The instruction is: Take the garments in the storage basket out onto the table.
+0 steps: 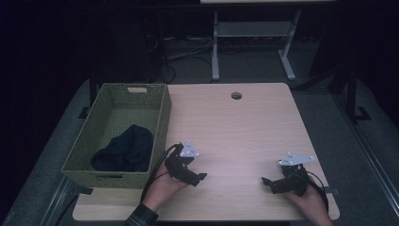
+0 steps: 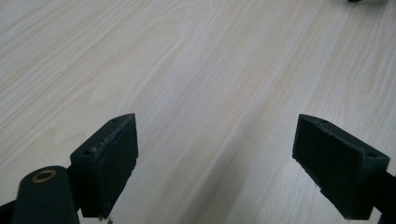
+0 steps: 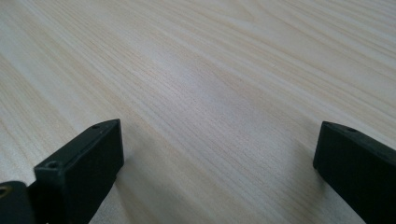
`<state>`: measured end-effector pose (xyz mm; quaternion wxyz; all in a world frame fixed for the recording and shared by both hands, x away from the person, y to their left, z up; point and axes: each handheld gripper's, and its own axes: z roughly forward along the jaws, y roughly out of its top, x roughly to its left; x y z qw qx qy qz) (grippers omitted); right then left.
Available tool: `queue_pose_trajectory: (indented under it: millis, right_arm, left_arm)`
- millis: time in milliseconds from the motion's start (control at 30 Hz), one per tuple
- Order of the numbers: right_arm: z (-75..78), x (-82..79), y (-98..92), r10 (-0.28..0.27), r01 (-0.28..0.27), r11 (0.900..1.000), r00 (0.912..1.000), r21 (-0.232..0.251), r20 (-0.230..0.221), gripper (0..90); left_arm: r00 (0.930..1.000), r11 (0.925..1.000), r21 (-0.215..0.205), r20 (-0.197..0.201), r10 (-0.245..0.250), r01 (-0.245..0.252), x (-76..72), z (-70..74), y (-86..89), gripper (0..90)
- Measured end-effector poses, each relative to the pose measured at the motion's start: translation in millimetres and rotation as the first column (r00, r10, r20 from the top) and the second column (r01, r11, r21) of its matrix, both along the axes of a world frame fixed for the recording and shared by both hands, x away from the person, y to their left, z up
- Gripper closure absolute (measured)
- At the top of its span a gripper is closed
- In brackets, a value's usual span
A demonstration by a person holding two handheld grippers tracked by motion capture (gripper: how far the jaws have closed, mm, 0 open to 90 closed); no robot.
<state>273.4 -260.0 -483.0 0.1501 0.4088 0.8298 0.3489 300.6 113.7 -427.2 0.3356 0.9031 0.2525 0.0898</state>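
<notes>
A green woven basket (image 1: 159,123) stands at the table's left side, and a dark bundled cloth (image 1: 124,148) lies inside it toward the near end. My left gripper (image 1: 200,177) rests low over the table just right of the basket's near corner, jaws wide apart with bare wood between them (image 2: 215,154). My right gripper (image 1: 268,182) sits near the table's front right, pointing left, also open with nothing between its jaws (image 3: 219,163). Both are held in a person's hands close to the front edge.
The light wooden table (image 1: 235,127) has a round cable hole (image 1: 236,95) near its far edge. Beyond it, on the dark floor, stand the white legs of another desk (image 1: 215,47) with cables around them.
</notes>
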Motion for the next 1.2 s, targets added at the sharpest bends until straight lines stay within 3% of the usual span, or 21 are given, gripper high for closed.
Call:
queue_pose_trajectory:
  millis: [567,833,1200]
  right_arm:
    - [0.0,0.0,0.0,0.000,0.000,1.000,1.0000,0.000,-0.001,1.3]
    - [0.0,0.0,0.0,0.000,0.000,1.000,1.0000,0.000,0.000,1.4]
    - [0.0,-0.1,0.1,-0.001,0.001,1.000,1.0000,0.002,-0.001,1.4]
  left_arm:
    - [0.9993,0.9997,-0.005,-0.028,-0.023,0.022,3.6,19.5,-1.9,14.1]
    - [0.9971,0.9983,0.009,-0.050,-0.057,0.057,6.0,27.6,-3.9,14.4]
    - [0.9955,0.9964,0.012,-0.045,-0.083,0.084,11.0,40.3,-3.7,14.7]
